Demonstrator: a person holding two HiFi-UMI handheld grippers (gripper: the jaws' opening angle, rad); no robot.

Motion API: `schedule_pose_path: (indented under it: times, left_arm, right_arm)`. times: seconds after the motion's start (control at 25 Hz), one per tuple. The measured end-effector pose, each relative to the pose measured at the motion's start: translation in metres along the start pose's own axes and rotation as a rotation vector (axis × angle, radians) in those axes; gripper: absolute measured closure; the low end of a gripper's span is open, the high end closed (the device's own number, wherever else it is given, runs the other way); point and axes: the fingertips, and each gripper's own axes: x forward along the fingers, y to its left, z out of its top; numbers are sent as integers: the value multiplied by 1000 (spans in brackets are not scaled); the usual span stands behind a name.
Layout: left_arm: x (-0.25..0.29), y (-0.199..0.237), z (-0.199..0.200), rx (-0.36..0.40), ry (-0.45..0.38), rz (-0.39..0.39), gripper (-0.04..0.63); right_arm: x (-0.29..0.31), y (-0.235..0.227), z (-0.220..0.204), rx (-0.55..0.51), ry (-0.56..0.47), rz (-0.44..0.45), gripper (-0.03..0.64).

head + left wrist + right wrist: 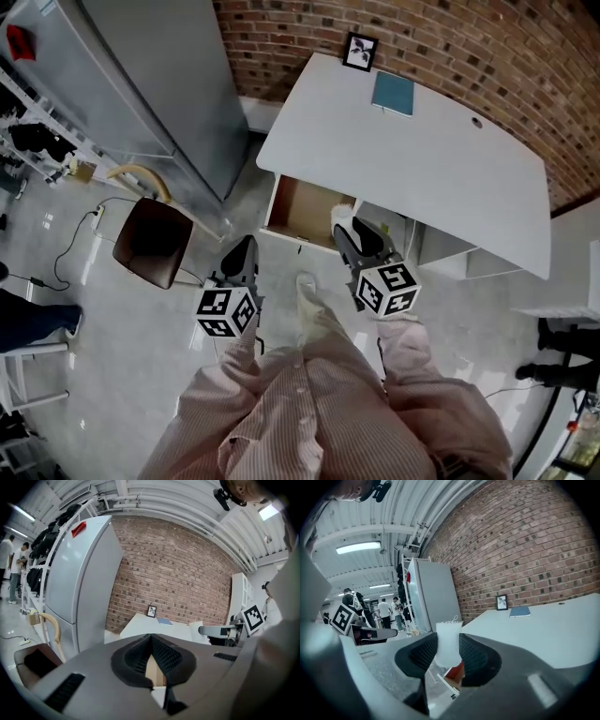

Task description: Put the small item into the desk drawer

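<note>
while the right gripper (448,654) pinches a small white fabric item (447,641) between ribbed black pads (473,656), the left gripper (151,639) has jaws pressed together, empty
its frayed weave shows only in the right gripper view; only the head view shows it at the open wood-lined drawer (298,208) of the white desk (422,178)

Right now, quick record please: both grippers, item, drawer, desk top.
left gripper: jaws together, nothing between them
right gripper: shut on item
item: white, small, upright between the jaws, not yet in drawer
drawer: open, brown inside
desk: white; frame and blue book at the back edge
</note>
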Motion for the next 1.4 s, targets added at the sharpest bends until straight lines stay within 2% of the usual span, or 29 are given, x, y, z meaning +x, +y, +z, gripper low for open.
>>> schedule_pose_path:
  times: [0.36,0.72,1.04,1.4]
  left_arm:
    - [65,29,-31,-75,137,22,595]
    - [109,48,-72,-173,283,43,595]
    - [137,60,-102,-232,352,66,595]
    - [159,80,-135,-263,399,59,595]
  right_arm:
    - [80,-14,-32,-29,181,118,471]
    - [134,-26,-75,-50,350,208,470]
    - [162,-34,-124,-34,478,216,471]
    - [195,-51,-178,-61,585,170,471]
